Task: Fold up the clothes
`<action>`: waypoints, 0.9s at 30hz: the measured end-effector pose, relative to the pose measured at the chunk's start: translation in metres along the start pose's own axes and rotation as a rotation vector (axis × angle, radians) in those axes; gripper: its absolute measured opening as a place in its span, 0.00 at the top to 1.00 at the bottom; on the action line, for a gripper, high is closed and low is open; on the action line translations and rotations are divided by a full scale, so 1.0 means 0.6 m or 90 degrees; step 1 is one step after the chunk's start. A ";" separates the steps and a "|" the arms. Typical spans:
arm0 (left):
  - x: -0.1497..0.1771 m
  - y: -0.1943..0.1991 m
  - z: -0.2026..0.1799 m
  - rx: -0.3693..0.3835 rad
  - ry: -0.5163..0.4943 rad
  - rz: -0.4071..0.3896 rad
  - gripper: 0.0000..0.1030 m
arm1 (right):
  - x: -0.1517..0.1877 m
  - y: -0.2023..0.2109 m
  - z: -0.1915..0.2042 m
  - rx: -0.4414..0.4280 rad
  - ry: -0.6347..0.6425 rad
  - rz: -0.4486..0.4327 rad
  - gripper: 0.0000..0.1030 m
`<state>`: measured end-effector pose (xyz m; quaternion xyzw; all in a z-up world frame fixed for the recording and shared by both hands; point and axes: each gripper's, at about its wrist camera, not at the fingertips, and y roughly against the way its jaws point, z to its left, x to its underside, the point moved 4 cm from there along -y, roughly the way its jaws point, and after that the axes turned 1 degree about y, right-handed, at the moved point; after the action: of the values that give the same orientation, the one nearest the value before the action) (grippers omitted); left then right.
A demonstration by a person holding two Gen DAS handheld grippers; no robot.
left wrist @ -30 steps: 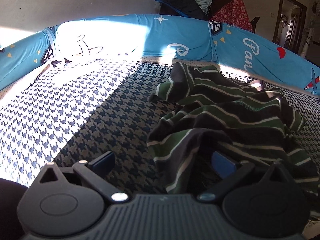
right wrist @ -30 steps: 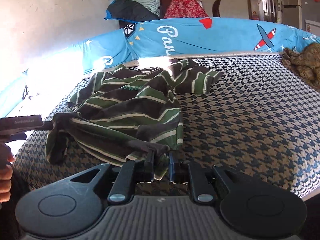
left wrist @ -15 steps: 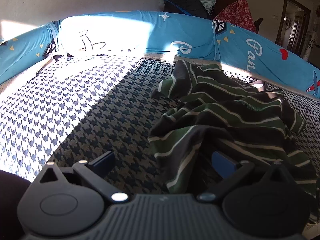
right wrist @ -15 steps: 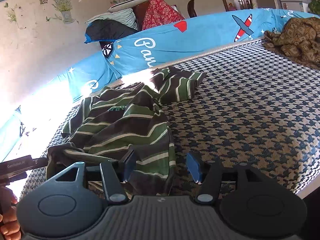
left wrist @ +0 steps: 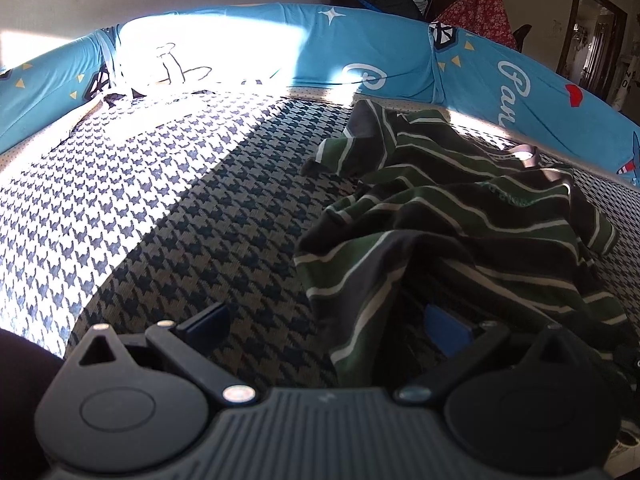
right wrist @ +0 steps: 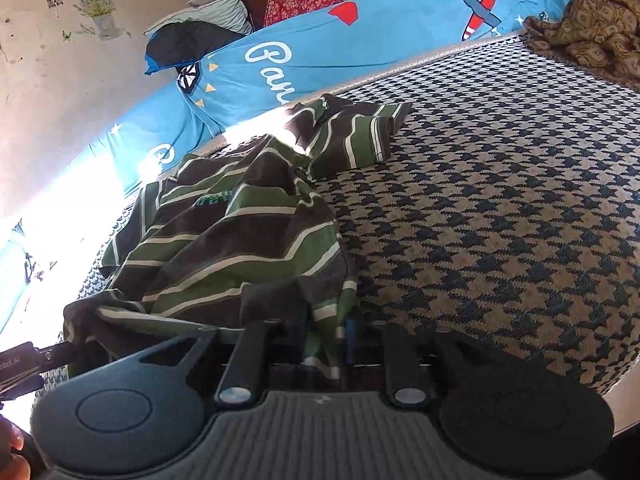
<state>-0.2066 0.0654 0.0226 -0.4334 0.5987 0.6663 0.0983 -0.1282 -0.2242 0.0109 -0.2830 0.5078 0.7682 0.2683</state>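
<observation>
A green, dark-brown and white striped shirt [left wrist: 460, 216] [right wrist: 240, 232] lies crumpled on the houndstooth bed cover [left wrist: 180, 208]. My right gripper [right wrist: 326, 332] is at the shirt's near hem. Its jaws are closing tight, and a fold of the hem is pinched between the blue pads. My left gripper [left wrist: 326, 324] stands open, pads far apart. The shirt's edge drapes over its right finger [left wrist: 444, 328] and lies between the fingers. In the right wrist view the left gripper [right wrist: 24, 360] shows at the far left, at the shirt's other near corner.
A blue printed bumper [left wrist: 400, 48] [right wrist: 320, 52] rims the bed's far side. A brown patterned garment [right wrist: 592, 28] sits at the far right corner. Piled bedding [right wrist: 200, 36] lies behind the bumper. Bright sun washes out the left of the bed. A hand [right wrist: 12, 444] shows low left.
The right gripper opened wide, moved in lower on the hem with a roll, and has shut on it again. The left gripper has hardly moved and stays open.
</observation>
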 end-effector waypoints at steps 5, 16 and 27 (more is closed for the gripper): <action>-0.001 0.001 0.003 -0.006 0.004 -0.004 0.00 | -0.016 0.042 0.015 0.040 0.064 -0.093 0.96; 0.001 0.003 0.008 -0.010 0.023 -0.002 0.00 | -0.033 0.082 -0.050 0.222 -0.007 -0.147 0.82; 0.001 0.001 0.011 -0.018 0.034 0.001 0.00 | 0.003 0.082 0.068 -0.004 0.190 -0.106 0.80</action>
<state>-0.2103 0.0708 0.0224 -0.4519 0.5917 0.6633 0.0758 -0.1702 -0.2026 0.0538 -0.4357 0.5146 0.6942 0.2517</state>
